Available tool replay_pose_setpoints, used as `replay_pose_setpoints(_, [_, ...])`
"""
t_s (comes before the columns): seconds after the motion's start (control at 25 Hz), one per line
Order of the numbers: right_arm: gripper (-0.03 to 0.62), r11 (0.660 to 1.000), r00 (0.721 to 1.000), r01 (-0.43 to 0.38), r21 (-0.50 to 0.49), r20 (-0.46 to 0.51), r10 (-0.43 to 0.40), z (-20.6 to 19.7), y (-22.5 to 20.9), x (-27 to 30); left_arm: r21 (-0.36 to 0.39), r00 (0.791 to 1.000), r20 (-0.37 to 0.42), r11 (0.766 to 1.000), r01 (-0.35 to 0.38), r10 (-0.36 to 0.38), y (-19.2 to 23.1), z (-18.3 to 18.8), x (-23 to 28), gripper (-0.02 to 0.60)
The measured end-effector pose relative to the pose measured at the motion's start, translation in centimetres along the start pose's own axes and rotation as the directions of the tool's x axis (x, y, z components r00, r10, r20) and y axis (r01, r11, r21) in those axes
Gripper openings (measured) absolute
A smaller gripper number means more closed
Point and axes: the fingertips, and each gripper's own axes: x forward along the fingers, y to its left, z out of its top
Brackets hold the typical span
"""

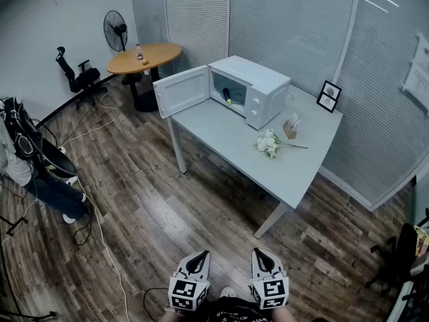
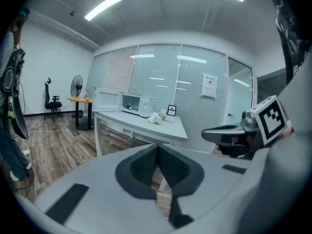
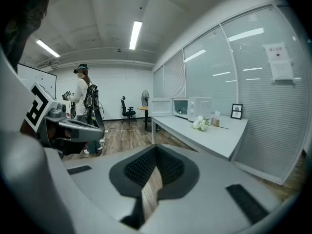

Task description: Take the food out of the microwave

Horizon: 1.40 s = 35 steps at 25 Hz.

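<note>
The approach is in hand: the white box-shaped microwave oven (image 1: pixel 258 89) stands well apart with its door open, and the small dark food (image 1: pixel 228 94) is inside. The left gripper (image 2: pixel 157 167) and right gripper (image 3: pixel 156 165) have their jaws together and hold nothing. The next move calls for walking closer and opening one

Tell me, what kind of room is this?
Most likely an office or meeting room: glass walls with blinds, a black swivel office chair near a round wooden table, and a white table holding a microwave.
</note>
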Motion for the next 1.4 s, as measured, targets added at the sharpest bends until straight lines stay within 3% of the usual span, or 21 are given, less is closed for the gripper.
replay_pose_setpoints(0.2, [0.003, 1.0, 1.0, 0.0, 0.001, 0.008, 0.0, 0.1, 1.0, 2.3, 0.002, 1.0, 0.01, 1.0, 0.025, -0.025, 2.1, 1.0, 0.8, 0.008])
replay_pose_setpoints(0.48, [0.003, 0.995, 0.992, 0.092, 0.047, 0.085, -0.096, 3.3, 0.7, 6.3, 0.015, 0.999, 0.036, 1.0, 0.027, -0.028, 7.7, 3.0, 2.7, 0.008])
replay_pose_setpoints(0.88, [0.004, 0.985, 0.983, 0.161, 0.068, 0.082, -0.167, 4.6, 3.2, 10.9, 0.035, 0.993, 0.072, 0.995, 0.093, -0.096, 14.1, 5.6, 5.8, 0.008])
replay_pose_setpoints(1.08, [0.005, 0.982, 0.983, 0.172, 0.075, 0.05, -0.176, 3.9, 3.4, 11.5, 0.021, 0.993, 0.072, 0.996, 0.091, -0.092, 15.6, 5.9, 6.8, 0.008])
replay_pose_setpoints(1.4, [0.003, 0.98, 0.985, 0.167, 0.108, 0.018, -0.17, 3.6, -0.3, 15.1, 0.019, 0.996, 0.039, 0.997, 0.076, -0.077, 16.2, 6.4, 10.9, 0.008])
